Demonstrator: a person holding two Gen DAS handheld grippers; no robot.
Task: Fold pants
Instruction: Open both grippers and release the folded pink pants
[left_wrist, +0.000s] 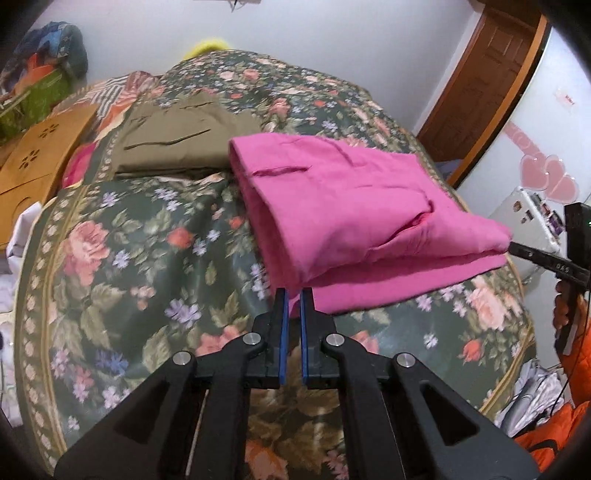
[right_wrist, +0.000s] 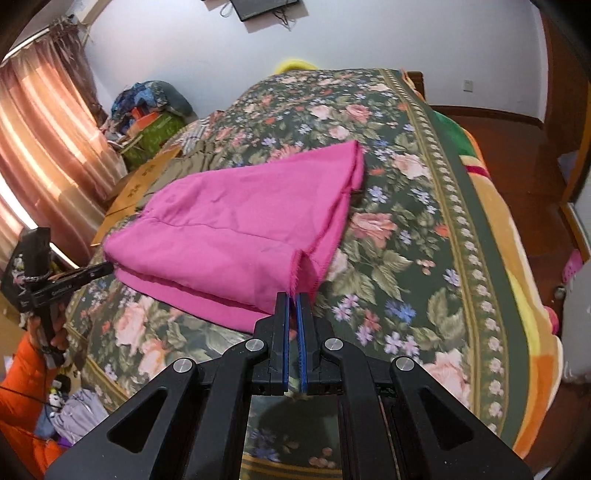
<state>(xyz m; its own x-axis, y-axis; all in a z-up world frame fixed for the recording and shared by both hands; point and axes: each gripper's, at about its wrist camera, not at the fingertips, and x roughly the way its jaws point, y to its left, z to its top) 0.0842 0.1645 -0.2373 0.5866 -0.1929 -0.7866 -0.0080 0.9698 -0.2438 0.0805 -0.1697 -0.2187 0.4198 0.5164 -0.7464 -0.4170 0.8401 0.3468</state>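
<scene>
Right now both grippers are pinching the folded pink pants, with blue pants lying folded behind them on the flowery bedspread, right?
Nearly. The pants behind are olive-brown pants, not blue, as the left wrist view shows. The left gripper and right gripper do pinch the folded pink pants on the flowery bedspread.

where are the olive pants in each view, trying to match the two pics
Left wrist view: the folded olive pants lie upper left of centre on the floral bedspread, just behind and left of the pink pants.
Right wrist view: only a strip of them shows, left of centre, mostly hidden behind the pink pants.
Shared landmark: the green box in the clutter by the wall.
</scene>
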